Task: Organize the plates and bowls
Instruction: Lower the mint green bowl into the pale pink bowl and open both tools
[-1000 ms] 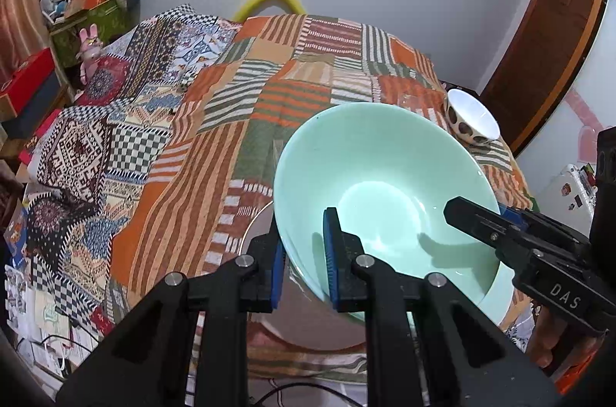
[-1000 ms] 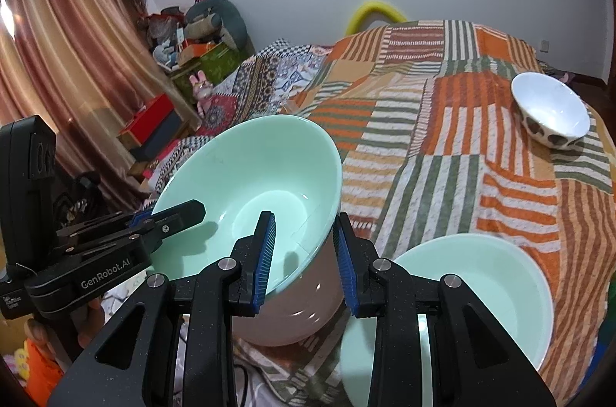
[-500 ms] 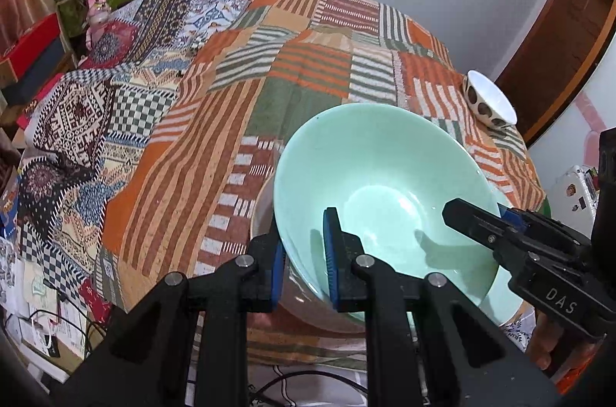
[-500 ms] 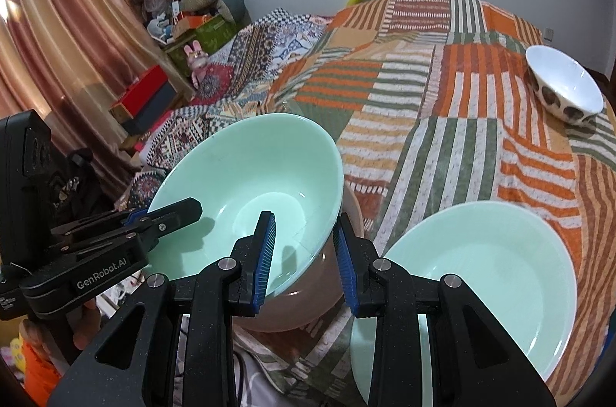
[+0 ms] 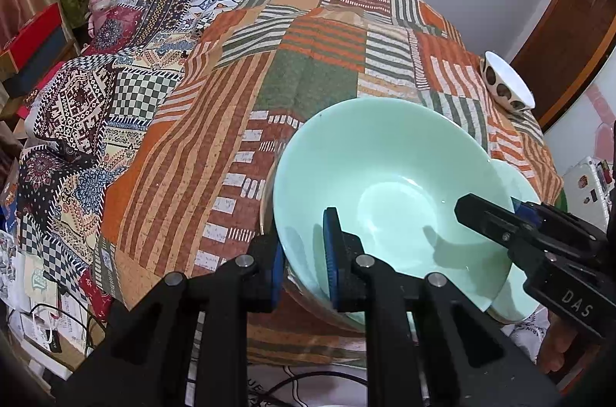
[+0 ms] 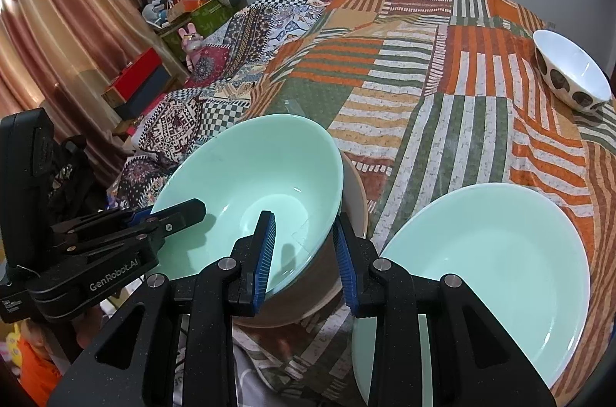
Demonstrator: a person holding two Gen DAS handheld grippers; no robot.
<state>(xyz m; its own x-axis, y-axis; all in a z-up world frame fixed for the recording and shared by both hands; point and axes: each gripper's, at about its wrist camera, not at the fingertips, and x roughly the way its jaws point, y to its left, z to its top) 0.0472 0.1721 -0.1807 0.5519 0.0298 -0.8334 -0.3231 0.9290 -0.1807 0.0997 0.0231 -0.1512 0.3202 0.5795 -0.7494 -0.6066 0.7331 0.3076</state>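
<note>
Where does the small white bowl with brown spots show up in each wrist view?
Left wrist: spotted bowl at the right edge, upper half, on the patchwork cloth.
Right wrist: spotted bowl at the far right, upper part.
Shared landmark: the held mint bowl.

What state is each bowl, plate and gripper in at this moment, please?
green bowl: tilted, gripped at both rims, sitting partly inside the beige bowl.
beige bowl: upright on the patchwork cloth, under the green bowl.
green plate: flat on the cloth, empty.
spotted bowl: tilted on the cloth, empty.
left gripper: shut on the green bowl's rim.
right gripper: shut on the green bowl's rim.
</note>
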